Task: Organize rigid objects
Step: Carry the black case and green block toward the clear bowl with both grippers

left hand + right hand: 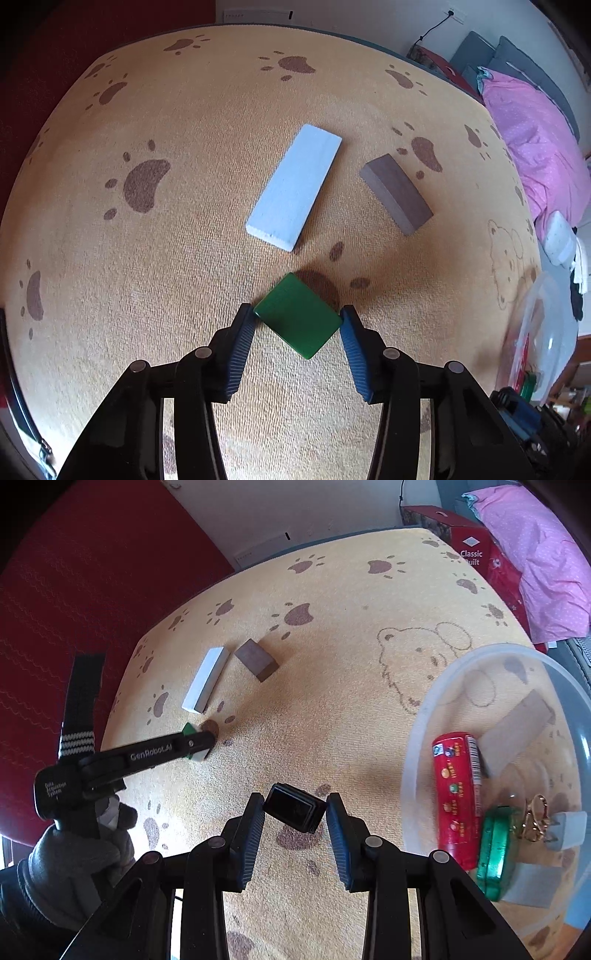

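the rigid objects are partly sorted: a clear plastic bowl (417, 746) at the right edge of the paw-print mat (184, 258) already holds a red tube (456, 794), a green tin (495, 856), a grey block (517, 723) and some small bits, while three blocks and one small black piece are not in it yet.

your left hand-held gripper (298, 317) has the green block (298, 315) between its blue pads, which touch two opposite corners of it, so the jaws stand at a narrow-to-middle width and are closed on it diagonally. the block sits near the middle of the mat, low to it; whether it is off the mat i cannot tell. beyond it, toward the far edge, lie the white block (293, 188) and the brown block (397, 192), close together but apart.

your right hand-held gripper (295, 808) is clamped narrow on a small black box (295, 806), held tilted, just left of the bowl's rim.

you seem to be in the carrying step with both hands loaded. the right one is nearer: bring it over the rim and let go inside, clear of the red tube. the corner grip on the green block looks liable to twist, so lift it slowly and keep it level on the way across to the bowl.
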Demonstrator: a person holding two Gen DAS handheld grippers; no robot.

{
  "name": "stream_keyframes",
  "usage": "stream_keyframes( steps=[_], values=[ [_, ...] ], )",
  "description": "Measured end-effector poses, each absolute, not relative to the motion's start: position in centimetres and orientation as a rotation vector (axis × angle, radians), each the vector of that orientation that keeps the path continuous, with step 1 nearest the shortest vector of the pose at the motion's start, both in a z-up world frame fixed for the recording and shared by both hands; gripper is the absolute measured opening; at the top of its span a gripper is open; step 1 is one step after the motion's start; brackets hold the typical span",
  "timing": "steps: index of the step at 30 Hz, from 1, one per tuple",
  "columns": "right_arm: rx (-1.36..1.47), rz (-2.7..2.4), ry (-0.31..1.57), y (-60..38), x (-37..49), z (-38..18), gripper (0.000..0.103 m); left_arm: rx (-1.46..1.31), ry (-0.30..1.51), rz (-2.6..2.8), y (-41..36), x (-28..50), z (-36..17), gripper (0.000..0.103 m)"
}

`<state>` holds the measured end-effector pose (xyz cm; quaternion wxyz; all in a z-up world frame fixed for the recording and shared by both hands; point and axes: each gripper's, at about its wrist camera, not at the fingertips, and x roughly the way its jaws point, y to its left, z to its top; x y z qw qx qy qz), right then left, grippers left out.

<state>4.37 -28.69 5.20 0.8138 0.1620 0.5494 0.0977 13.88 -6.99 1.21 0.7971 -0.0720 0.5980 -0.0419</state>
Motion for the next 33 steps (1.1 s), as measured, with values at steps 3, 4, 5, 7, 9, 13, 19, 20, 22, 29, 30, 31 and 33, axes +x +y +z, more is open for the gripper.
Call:
stream_keyframes(
  steps=[3, 4, 5, 7, 9, 13, 19, 20, 22, 29, 30, 31, 33],
  values=[
    [0.35, 0.199, 1.166, -29.3, 3.9, 5.5, 0.037, -0.152, 1.29, -0.096, -7.2, 13.4, 1.2, 0.048],
    [0.351, 0.195, 1.165, -29.5, 3.8, 5.5, 0.037, -0.153, 1.292, -0.098, -7.3, 13.3, 1.2, 0.048],
    [0.354, 0.189, 1.163, -29.7, 3.7, 5.6, 0.037, -0.154, 1.293, -0.1, -7.5, 13.1, 1.2, 0.048],
    [0.358, 0.179, 1.158, -30.2, 3.5, 5.8, 0.037, -0.155, 1.295, -0.104, -7.7, 12.8, 1.3, 0.048],
    [0.363, 0.166, 1.152, -30.8, 3.1, 6.0, 0.037, -0.152, 1.295, -0.112, -8.0, 12.5, 1.4, 0.048],
    [0.374, 0.139, 1.14, -32.2, 2.5, 6.3, 0.037, -0.145, 1.291, -0.132, -8.8, 11.7, 1.8, 0.048],
    [0.384, 0.096, 1.13, -34.3, 1.6, 6.6, 0.037, -0.135, 1.278, -0.16, -10.2, 10.5, 2.7, 0.048],
    [0.386, 0.09, 1.129, -34.6, 1.4, 6.6, 0.037, -0.133, 1.276, -0.164, -10.5, 10.3, 2.9, 0.048],
    [0.388, 0.077, 1.125, -35.4, 1.0, 6.6, 0.037, -0.129, 1.272, -0.172, -11.1, 10.0, 3.1, 0.048],
    [0.396, 0.033, 1.117, -38.3, -0.4, 6.6, 0.037, -0.114, 1.251, -0.2, -13.3, 8.8, 4.4, 0.048],
    [0.396, 0.028, 1.116, -38.7, -0.7, 6.6, 0.037, -0.111, 1.247, -0.206, -13.7, 8.6, 4.6, 0.048],
    [0.397, 0.022, 1.116, -39.1, -0.9, 6.5, 0.037, -0.109, 1.244, -0.209, -14.0, 8.5, 4.7, 0.048],
    [0.4, 0.011, 1.117, -39.9, -1.3, 6.4, 0.037, -0.105, 1.238, -0.218, -14.8, 8.3, 5.1, 0.048]
  ],
)
